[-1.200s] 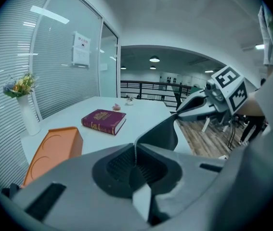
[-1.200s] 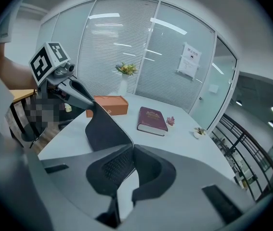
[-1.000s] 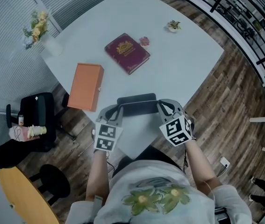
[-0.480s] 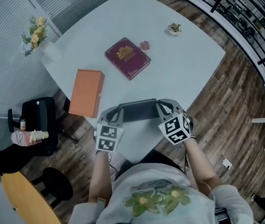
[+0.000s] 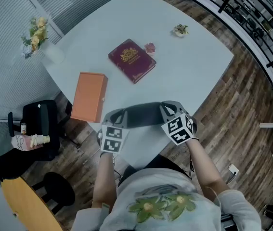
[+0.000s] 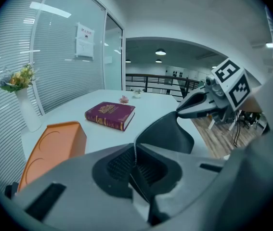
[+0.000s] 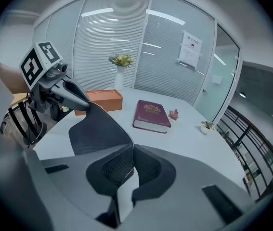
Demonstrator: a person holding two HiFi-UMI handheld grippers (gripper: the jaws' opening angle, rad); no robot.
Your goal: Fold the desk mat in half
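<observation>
The dark grey desk mat (image 5: 141,115) lies near the front edge of the white table (image 5: 184,76). Its near edge is lifted and bowed between my two grippers. My left gripper (image 5: 118,116) is shut on the mat's near left corner. My right gripper (image 5: 168,110) is shut on the near right corner. In the left gripper view the mat (image 6: 167,131) curves up from my jaws toward the right gripper (image 6: 200,105). In the right gripper view the mat (image 7: 97,129) rises to the left gripper (image 7: 78,97).
A maroon book (image 5: 131,60) lies mid-table, with an orange box (image 5: 89,96) to its left. A vase of flowers (image 5: 40,32) stands at the far left edge. A small pink item (image 5: 149,47) and a small plant (image 5: 180,30) sit farther back. A black chair (image 5: 37,119) stands left of the table.
Both grippers have moved slightly forward and up with the mat's near edge. The mat, flat before, now bows upward between them.
</observation>
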